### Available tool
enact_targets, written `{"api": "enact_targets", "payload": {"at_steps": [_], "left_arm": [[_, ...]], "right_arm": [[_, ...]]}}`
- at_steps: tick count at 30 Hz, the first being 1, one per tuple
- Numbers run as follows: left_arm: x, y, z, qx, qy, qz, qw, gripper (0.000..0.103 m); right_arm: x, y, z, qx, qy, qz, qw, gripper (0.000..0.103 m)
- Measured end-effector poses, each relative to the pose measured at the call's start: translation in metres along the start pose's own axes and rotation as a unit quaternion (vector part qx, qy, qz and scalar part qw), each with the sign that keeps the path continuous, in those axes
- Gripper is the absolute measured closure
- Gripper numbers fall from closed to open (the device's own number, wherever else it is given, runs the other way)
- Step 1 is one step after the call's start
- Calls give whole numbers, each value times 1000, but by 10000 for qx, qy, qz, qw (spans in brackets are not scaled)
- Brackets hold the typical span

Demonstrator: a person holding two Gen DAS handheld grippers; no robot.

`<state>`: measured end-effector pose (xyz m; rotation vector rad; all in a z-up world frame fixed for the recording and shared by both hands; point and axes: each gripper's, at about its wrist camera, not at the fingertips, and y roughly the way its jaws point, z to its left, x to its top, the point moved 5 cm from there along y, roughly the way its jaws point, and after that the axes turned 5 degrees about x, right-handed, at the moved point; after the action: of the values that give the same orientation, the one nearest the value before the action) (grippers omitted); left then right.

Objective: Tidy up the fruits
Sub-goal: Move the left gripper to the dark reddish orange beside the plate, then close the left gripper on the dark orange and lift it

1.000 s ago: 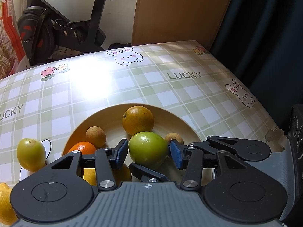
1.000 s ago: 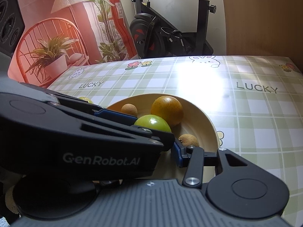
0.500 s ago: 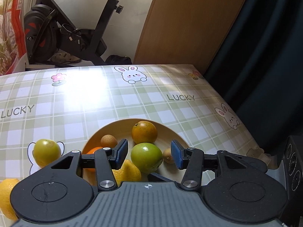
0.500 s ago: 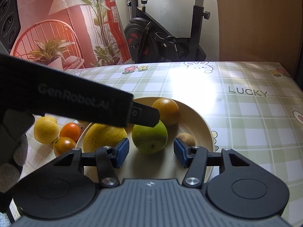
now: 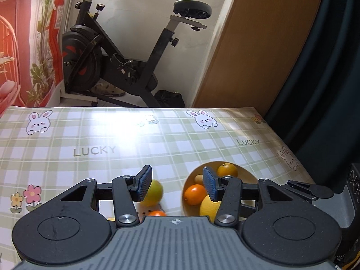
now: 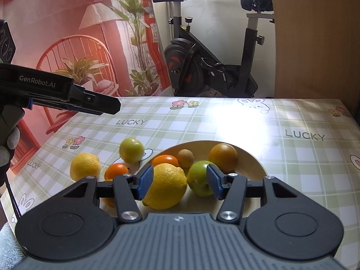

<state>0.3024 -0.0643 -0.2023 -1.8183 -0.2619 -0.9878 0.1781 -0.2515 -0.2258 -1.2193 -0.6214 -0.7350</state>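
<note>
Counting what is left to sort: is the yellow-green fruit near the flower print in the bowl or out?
Out. The yellow-green fruit rests on the tablecloth, left of the bowl.

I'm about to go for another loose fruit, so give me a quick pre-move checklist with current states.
1. left gripper open and empty: ok.
2. right gripper open, holding nothing: ok.
3. Fruit left outside the bowl: not ok; the yellow-green fruit, lemon and small orange sit on the tablecloth.
4. Room in the bowl: ok, its right side is bare.
5. Large lemon fully settled inside the bowl: cannot tell.
</note>
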Motion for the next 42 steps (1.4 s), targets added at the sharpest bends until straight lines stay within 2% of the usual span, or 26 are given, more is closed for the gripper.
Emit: {"api": "enact_targets", "payload": {"at_steps": [7, 12, 15, 23, 31, 36, 39, 42], "left_arm": [[-18, -12, 39, 208, -87, 101, 9997, 50], [-31, -11, 47, 203, -105, 139, 9996, 50], [-41, -13, 48, 129, -152, 166, 9997, 50], [-62, -7, 50, -72, -318, 286, 9991, 51], [-76, 1, 47, -210, -406, 406, 9981, 51], [-74, 2, 48, -247, -493, 374, 9978, 51], [-76, 5, 45, -267, -485, 420, 9976, 51], [-79, 8, 42, -317, -498, 469, 9972, 51]], "right_arm": [[3, 21, 39, 329, -351, 226, 9986, 47], [-9, 45, 75, 657, -817, 576, 9928, 48], [-17, 59, 89, 636, -1153, 737, 9886, 48], [-32, 85, 100, 561, -1343, 1084, 9834, 48], [-36, 84, 101, 461, -1365, 1040, 9841, 48], [-38, 81, 107, 695, -1341, 1085, 9825, 48], [-41, 83, 111, 670, -1435, 1098, 9813, 47], [-43, 90, 106, 701, -1273, 1231, 9817, 48]]}}
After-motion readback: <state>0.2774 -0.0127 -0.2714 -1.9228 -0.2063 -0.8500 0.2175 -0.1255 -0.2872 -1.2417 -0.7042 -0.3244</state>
